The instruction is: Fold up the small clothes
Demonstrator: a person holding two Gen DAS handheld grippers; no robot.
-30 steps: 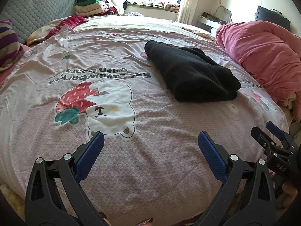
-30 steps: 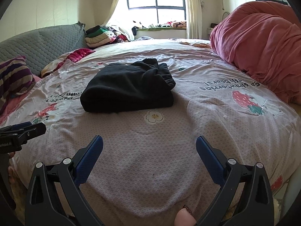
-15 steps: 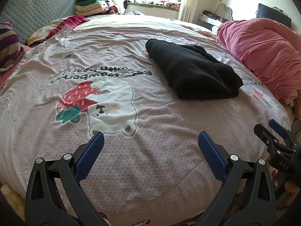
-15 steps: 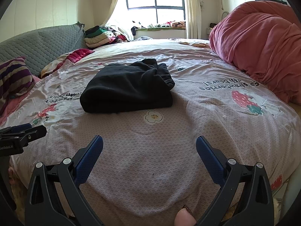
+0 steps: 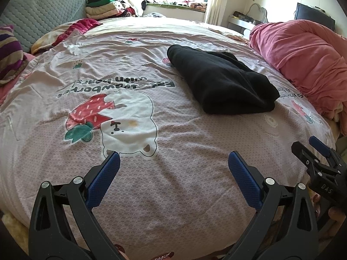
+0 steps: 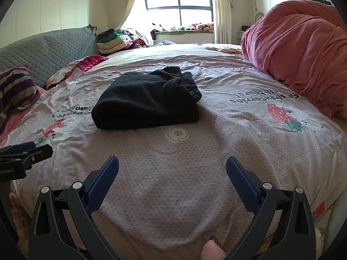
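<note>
A black garment (image 5: 221,84) lies folded into a thick rectangle on the pink printed bedspread (image 5: 151,186); the right wrist view shows the black garment (image 6: 147,99) straight ahead. My left gripper (image 5: 173,162) hovers open over the bedspread near the bed's front edge, well short of the garment and to its left, with nothing between its blue pads. My right gripper (image 6: 172,166) is open too, empty, in front of the garment. Each gripper shows at the edge of the other's view: the right one (image 5: 318,158), the left one (image 6: 21,151).
A bundled red-pink duvet (image 6: 303,49) fills the bed's right side. A striped pillow (image 6: 15,88) and grey quilted headboard (image 6: 47,52) are on the left. A stack of folded clothes (image 6: 112,41) sits at the far end by the window.
Both grippers stay open and empty. The left wrist view has drifted slightly, so the black garment sits a little higher and further right in it. The garment itself has not moved.
</note>
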